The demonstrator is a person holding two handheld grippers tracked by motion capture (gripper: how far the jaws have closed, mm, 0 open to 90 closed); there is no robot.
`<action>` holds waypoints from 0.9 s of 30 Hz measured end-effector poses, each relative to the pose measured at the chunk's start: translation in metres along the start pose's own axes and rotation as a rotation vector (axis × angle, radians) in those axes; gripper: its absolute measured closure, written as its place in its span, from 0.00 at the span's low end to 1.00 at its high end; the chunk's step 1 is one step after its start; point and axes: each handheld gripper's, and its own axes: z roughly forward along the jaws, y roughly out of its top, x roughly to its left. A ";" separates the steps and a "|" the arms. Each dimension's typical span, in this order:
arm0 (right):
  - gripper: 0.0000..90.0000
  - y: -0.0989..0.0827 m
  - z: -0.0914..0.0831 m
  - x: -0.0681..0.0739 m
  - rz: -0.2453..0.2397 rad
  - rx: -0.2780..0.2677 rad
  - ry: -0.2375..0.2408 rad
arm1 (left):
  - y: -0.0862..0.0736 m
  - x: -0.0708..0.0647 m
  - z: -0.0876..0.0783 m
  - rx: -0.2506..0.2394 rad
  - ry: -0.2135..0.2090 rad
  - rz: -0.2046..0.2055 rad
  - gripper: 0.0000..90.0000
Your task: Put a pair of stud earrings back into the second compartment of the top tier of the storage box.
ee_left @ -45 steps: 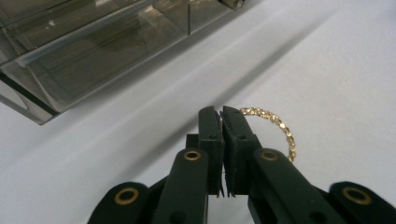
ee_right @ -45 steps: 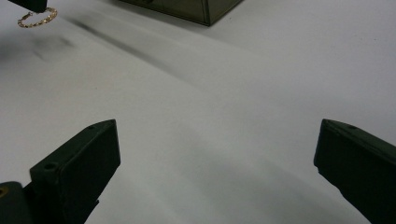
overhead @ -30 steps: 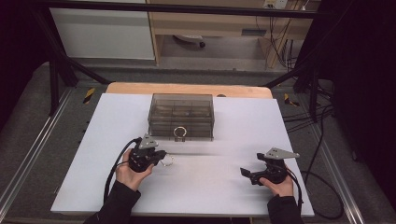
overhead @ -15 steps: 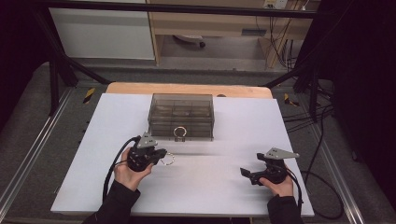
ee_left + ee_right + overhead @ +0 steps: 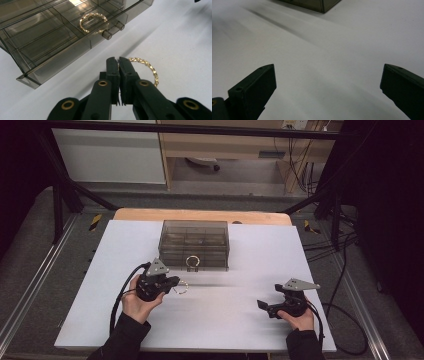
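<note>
My left gripper (image 5: pixel 118 60) is shut on a gold chain bracelet (image 5: pixel 150 68), whose loop curves out to the right of the jaw tips just above the white table. From above, this gripper (image 5: pixel 174 281) sits in front of a smoky clear organiser box (image 5: pixel 195 237) with the bracelet (image 5: pixel 182 287) hanging at its tips. A second gold bracelet (image 5: pixel 86 21) lies in a front compartment of the box (image 5: pixel 45 37), by its two small knobs. My right gripper (image 5: pixel 262 306) rests at the table's right front, its jaws (image 5: pixel 328 75) wide apart with nothing between them.
The white board (image 5: pixel 225 320) covers a wooden table, and bare surface lies between the two hands. Black cables trail from both grippers. Metal frame rails run along the left and right sides. More cables lie on the floor at the right.
The left hand has shifted only slightly with the bracelet still in its jaws. The right hand has stayed put.
</note>
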 end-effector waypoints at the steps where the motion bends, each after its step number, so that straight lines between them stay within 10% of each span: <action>1: 0.01 0.000 0.000 0.000 0.000 0.000 0.000 | 0.001 0.000 0.000 0.000 -0.001 0.002 0.96; 27: 0.01 0.000 0.000 0.000 0.002 0.001 -0.002 | 0.027 0.006 -0.004 -0.018 -0.012 0.007 0.96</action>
